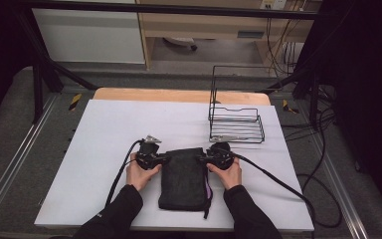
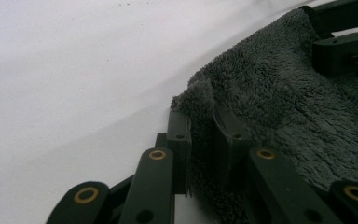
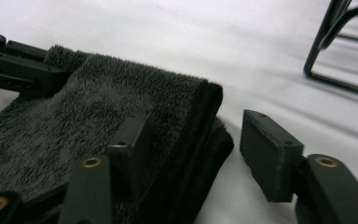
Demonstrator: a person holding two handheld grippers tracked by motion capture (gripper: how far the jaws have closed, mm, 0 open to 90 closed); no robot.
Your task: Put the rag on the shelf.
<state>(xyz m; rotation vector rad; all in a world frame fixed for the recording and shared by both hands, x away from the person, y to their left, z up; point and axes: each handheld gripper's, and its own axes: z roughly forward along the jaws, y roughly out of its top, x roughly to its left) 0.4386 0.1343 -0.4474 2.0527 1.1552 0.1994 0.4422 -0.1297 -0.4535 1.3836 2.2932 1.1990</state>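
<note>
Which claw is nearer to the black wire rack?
Right. The right claw is at the towel's far right corner, just before the wire rack; the left claw is farther left.

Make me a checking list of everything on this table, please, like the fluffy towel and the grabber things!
Surface: white table top, flat, with a wooden edge at the far side.
Job's things: dark fluffy towel, folded, lying flat near the person's side.
Clutter: black wire rack standing at the far right, apart from the towel.
Grippers: left gripper pinches the towel's far left corner; right gripper has its jaws around the far right corner, one pad on the towel, the other off it.
Cables: a black cable trails from each gripper; more lie beside the table.
Surroundings: dark frame bars, a pale cabinet and a wooden shelf behind.
</note>
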